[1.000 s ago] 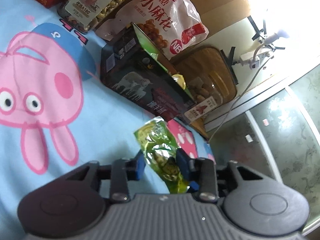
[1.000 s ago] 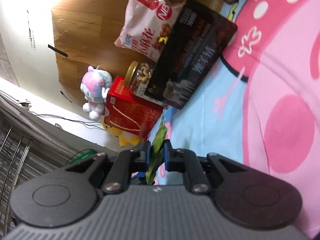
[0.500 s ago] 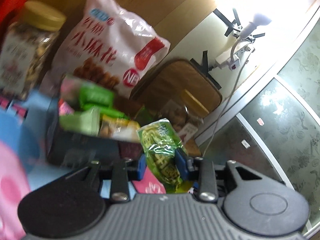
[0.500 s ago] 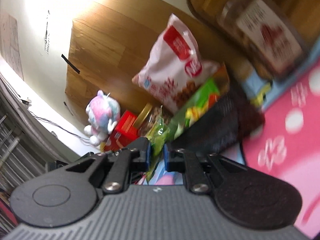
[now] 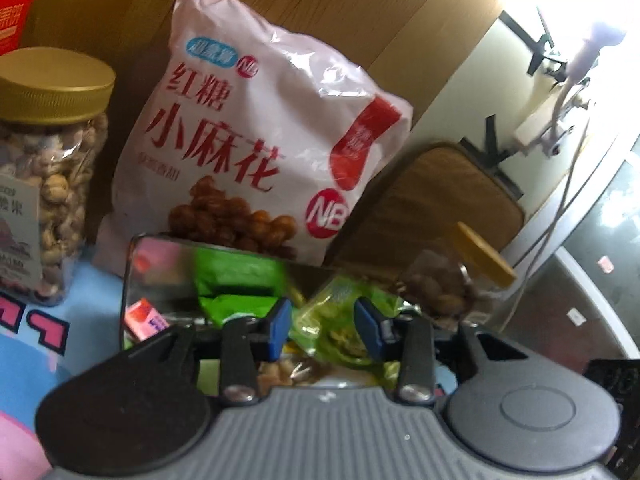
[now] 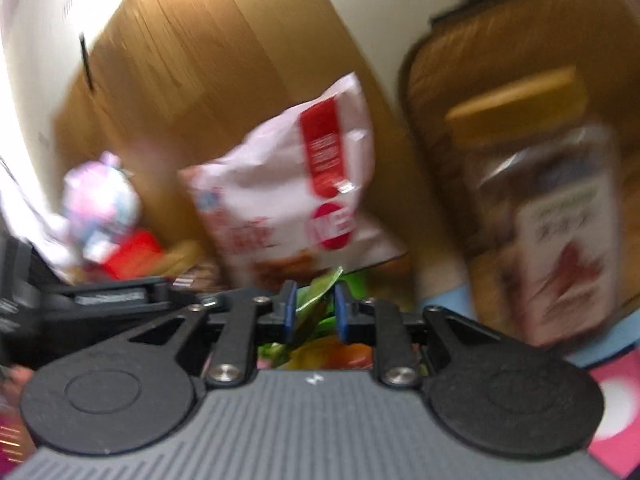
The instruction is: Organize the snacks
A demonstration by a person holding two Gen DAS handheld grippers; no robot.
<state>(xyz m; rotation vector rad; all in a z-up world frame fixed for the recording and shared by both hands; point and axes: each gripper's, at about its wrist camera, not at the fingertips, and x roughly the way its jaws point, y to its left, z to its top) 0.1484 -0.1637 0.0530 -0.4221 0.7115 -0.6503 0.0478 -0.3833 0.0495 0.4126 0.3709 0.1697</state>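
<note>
My left gripper (image 5: 322, 330) is over the open snack box (image 5: 160, 268), with a green snack packet (image 5: 334, 320) between its blue pads; the jaws look spread wider than before, so I cannot tell if they still grip it. The box holds several green and pink packets. My right gripper (image 6: 315, 311) also hovers over the box with a thin green packet (image 6: 320, 288) between its pads; that view is blurred.
A pink-white bag of twisted dough snacks (image 5: 256, 140) leans behind the box. A gold-lidded nut jar (image 5: 48, 184) stands left, another jar (image 6: 552, 216) right, before a wooden board (image 5: 432, 196). A plush toy (image 6: 104, 200) and red box (image 6: 128, 252) sit far left.
Both grippers moved from above the cloth up and over the open box, carrying their green packets. The pads of both now stand wider apart around the packets.
</note>
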